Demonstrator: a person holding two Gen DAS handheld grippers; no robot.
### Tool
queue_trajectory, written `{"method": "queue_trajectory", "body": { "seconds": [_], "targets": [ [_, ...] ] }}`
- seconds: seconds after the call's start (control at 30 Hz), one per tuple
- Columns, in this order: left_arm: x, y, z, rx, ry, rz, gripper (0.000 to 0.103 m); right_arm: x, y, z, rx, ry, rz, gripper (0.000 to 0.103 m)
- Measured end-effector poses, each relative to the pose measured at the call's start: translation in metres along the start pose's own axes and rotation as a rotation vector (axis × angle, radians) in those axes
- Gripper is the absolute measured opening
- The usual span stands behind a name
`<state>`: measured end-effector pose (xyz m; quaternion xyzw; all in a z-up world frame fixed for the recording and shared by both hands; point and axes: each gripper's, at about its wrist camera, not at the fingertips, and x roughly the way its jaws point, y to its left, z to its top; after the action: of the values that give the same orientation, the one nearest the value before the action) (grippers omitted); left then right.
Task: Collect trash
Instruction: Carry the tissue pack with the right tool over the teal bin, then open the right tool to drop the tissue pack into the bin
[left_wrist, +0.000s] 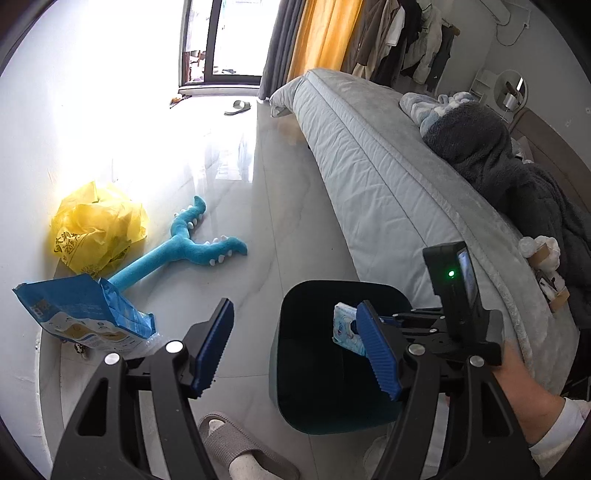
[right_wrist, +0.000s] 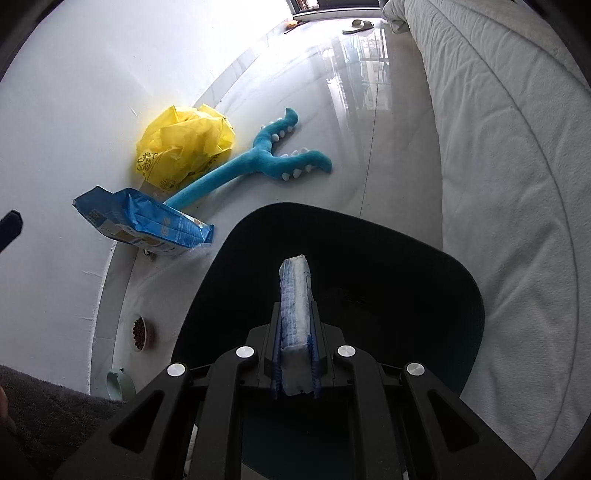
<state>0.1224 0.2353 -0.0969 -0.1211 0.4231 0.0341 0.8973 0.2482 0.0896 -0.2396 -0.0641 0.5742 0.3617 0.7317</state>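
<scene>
The right gripper (right_wrist: 295, 354) is clamped tight on a flat white-and-blue soft plastic packet (right_wrist: 294, 295). The packet stands on edge between the blue ribbed pads (right_wrist: 276, 354), and its long axis runs straight out along the fingers, its free end pointing forward and down past the fingertips. Directly beneath and ahead of those fingertips is the dark teal plastic waste bin (right_wrist: 424, 280) with rounded corners, so the packet hangs over the bin's open mouth.

The left gripper (left_wrist: 295, 350) stands with its jaws well apart and nothing between them. Through the gap, the bin (left_wrist: 295, 406) sits just ahead, and the right gripper (left_wrist: 354, 330) with the packet (left_wrist: 345, 325) reaches in over it from the right, a hand (left_wrist: 517, 391) in a white cuff behind it.

To the left of both grippers, on the pale glossy tiled floor (right_wrist: 332, 110), lies a crumpled blue foil snack-style bag (right_wrist: 144, 221) on its side. Beyond it rests a long blue plush toy (right_wrist: 258, 162) with a forked end and white spikes, and just past that a crumpled yellow plastic bag (right_wrist: 184, 144) against the white wall. To the right of the grippers runs a bed with a pale grey quilted cover (right_wrist: 498, 166). Close beneath the left gripper is a foot in a grey slipper (left_wrist: 229, 439).
</scene>
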Motion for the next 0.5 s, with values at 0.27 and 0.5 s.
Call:
{"method": "queue_trajectory", "body": {
  "seconds": [0.27,0.5],
  "targets": [
    [-0.026,0.001,0.011,-0.005,-0.079,-0.02,0.072,0.023,-0.002,-0.006,-0.012,0.067,-0.034,0.014],
    [-0.047,-0.007,0.018,0.028,-0.155,-0.017,0.072,0.034,0.001,-0.013,-0.035,0.128,-0.085,0.04]
  ]
}}
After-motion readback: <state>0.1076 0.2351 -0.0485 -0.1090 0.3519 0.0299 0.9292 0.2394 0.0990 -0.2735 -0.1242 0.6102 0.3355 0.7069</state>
